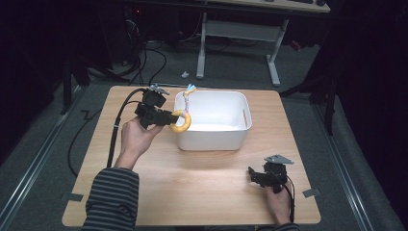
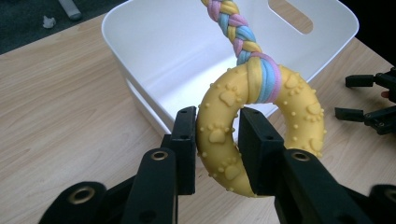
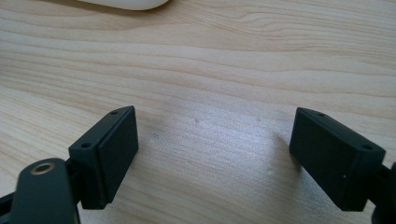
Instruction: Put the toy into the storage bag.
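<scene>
My left hand (image 1: pixel 136 137) is raised over the left side of the table (image 1: pixel 202 192), forearm angled up and to the right, with the left gripper (image 1: pixel 169 118) pointing right at the white tub (image 1: pixel 211 139). Its jaws are clamped on the yellow ring toy (image 2: pixel 224 140), held at the tub's near-left corner, with the braided rope (image 2: pixel 238 28) rising from it. My right hand (image 1: pixel 278 204) rests low at the near right; the right gripper (image 1: pixel 255 175) has its jaws wide apart over bare wood.

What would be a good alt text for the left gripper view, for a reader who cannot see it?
The left gripper has its two black jaws shut on a yellow ring toy with raised paw prints, tied to a pastel braided rope. Behind it stands a white bin on a wooden table.
</scene>
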{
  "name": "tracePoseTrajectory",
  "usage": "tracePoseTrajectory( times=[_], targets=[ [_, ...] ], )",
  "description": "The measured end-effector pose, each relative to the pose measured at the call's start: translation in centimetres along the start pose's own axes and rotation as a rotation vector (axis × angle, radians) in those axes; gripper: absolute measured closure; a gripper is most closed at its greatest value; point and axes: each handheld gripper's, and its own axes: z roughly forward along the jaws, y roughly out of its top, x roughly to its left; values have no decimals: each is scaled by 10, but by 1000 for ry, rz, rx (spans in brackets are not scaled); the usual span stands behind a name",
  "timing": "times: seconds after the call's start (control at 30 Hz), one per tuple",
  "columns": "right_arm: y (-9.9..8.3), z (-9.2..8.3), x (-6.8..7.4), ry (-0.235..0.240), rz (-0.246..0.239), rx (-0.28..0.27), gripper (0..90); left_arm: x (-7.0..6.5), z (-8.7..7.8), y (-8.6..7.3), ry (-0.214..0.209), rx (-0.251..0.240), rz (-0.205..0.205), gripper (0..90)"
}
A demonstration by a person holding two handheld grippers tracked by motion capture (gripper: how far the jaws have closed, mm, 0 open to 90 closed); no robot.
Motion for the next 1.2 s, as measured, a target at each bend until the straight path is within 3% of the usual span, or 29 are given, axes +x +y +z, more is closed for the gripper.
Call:
tracePoseTrajectory(
  times=[0.27,1.2],
  targets=[
    [0,0,1,1,1,0,154,-1,23,16,-10,36,-9,684],
    [0,0,1,3,-1,2,154,-10,77,32,6,96,15,683]
  ],
)
